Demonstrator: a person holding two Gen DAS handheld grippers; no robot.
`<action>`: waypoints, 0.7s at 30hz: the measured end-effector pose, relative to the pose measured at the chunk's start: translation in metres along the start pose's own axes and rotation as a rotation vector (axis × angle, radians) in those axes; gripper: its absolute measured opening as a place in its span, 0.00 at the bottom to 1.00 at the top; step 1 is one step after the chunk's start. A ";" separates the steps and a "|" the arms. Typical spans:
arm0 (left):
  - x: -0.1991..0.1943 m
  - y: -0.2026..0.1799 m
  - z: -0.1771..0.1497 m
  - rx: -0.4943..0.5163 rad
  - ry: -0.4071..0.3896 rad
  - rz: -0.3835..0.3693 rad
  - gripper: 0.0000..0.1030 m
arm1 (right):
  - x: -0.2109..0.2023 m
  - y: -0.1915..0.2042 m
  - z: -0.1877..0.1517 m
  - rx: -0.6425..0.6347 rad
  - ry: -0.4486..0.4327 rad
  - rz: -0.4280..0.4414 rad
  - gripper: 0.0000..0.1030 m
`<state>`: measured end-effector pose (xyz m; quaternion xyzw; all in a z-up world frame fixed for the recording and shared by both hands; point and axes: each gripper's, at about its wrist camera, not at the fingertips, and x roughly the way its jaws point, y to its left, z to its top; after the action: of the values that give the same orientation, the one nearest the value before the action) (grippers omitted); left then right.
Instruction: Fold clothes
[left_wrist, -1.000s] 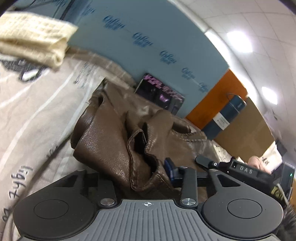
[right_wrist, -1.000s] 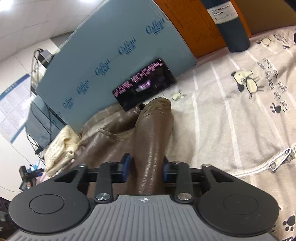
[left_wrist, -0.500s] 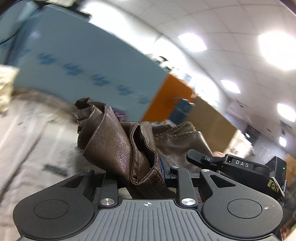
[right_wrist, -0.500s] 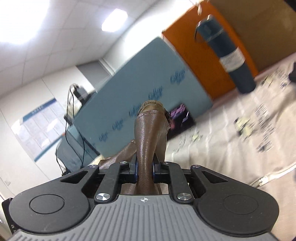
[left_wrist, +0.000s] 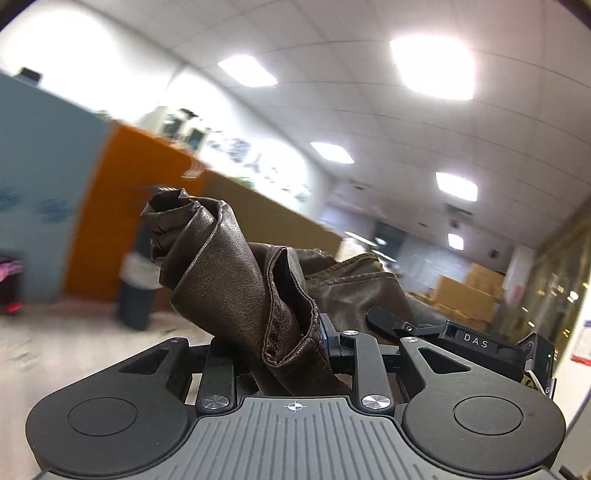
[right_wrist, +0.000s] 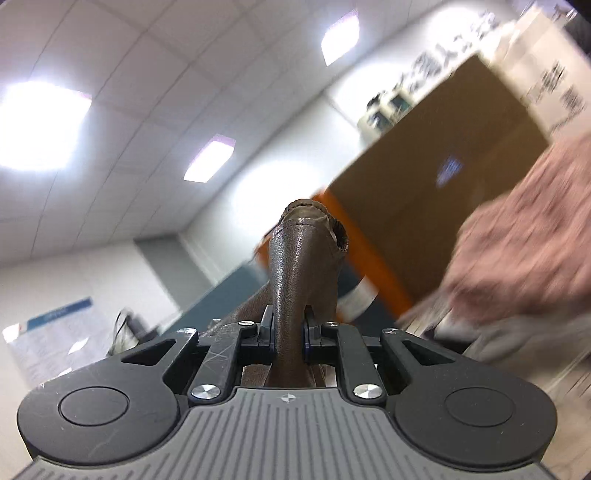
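Left gripper (left_wrist: 280, 343): clamped on a thick, rolled bunch of the brown leather jacket (left_wrist: 229, 280), jaws held fairly wide apart by the bulk of the fold. Only the right-hand blue pad (left_wrist: 325, 330) visible, pressed against a stitched hem; the other pad buried under leather. Bunched above the jaws and curled over toward the left of that gripper, topped by a crumpled knot of folds. Further leather spread to the right of the gripper, behind its right finger link, reaching toward the black body of the other tool, marked DAS (left_wrist: 476, 341). Lifted clear of the surface, with ceiling lights (left_wrist: 430, 66) above the jacket. Orange panel (left_wrist: 122, 206) and a dark cylinder (left_wrist: 135, 295) blurred to the left of the jacket, pale printed sheet (left_wrist: 44, 354) below them.

Right gripper (right_wrist: 289, 338): closed nearly together on a narrow, sleeve-like strip of the same jacket (right_wrist: 295, 273), both blue pads (right_wrist: 267, 332) squeezing it from either side. Strip stood up straight from between the jaws, widened a little higher up, and ended in a frayed, open cuff-like edge. More brown leather hung below and to the left of the gripper, behind its left link. Blurred pinkish mass (right_wrist: 528, 243) to the right of the strip; not identifiable. Cardboard-brown panel (right_wrist: 436, 177) behind, ceiling tiles above.
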<state>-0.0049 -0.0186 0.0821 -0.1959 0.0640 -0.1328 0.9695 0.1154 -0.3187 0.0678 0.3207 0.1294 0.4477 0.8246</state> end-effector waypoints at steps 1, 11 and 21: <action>0.017 -0.004 0.002 0.003 0.001 -0.024 0.24 | -0.005 -0.008 0.010 -0.005 -0.027 -0.011 0.12; 0.157 -0.024 -0.024 -0.011 0.020 -0.123 0.24 | -0.002 -0.088 0.055 -0.074 -0.152 -0.256 0.12; 0.189 0.000 -0.069 -0.038 0.075 0.057 0.50 | 0.020 -0.162 0.061 -0.107 -0.156 -0.515 0.16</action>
<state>0.1640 -0.0975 0.0052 -0.2073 0.1086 -0.1110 0.9659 0.2635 -0.3915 0.0110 0.2666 0.1189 0.2035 0.9345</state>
